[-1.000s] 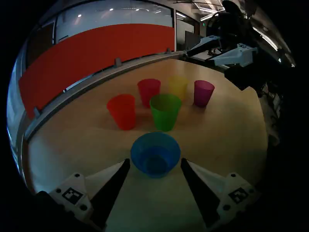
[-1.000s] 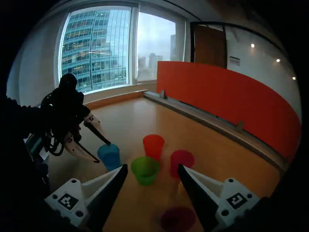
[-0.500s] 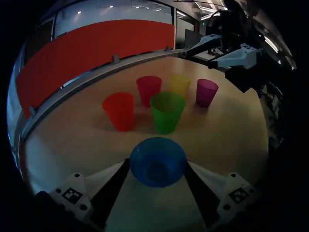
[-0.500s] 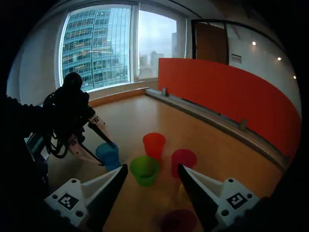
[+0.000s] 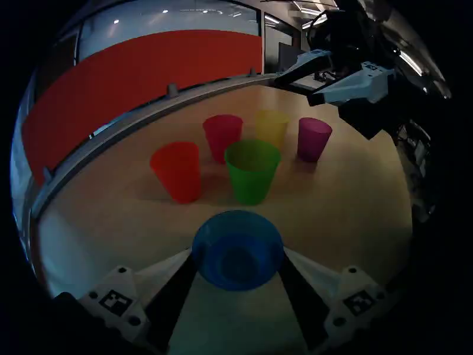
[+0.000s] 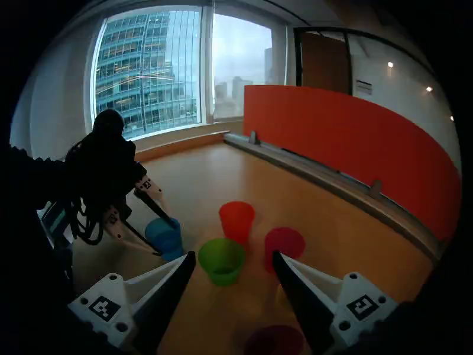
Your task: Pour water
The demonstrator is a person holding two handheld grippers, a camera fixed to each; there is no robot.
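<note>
Left gripper (image 5: 237,255) is seen clamped on the blue cup (image 5: 237,266), held upright between its fingers; right gripper (image 6: 232,255) is held spread, empty. Pouring is judged not yet begun; green cup (image 5: 252,170) stands just ahead.

The rim of the blue cup (image 5: 237,260) covers the tips of the left gripper (image 5: 237,255) fingers (image 5: 171,284), so contact with the cup wall cannot be determined. The yellow cup (image 5: 272,123) is partly hidden behind the green cup (image 5: 252,171). In the right gripper view, the bottom edge cuts off the purple cup (image 6: 273,341). Cup contents are not discernible. The person (image 6: 103,160) appears as a dark silhouette.
</note>
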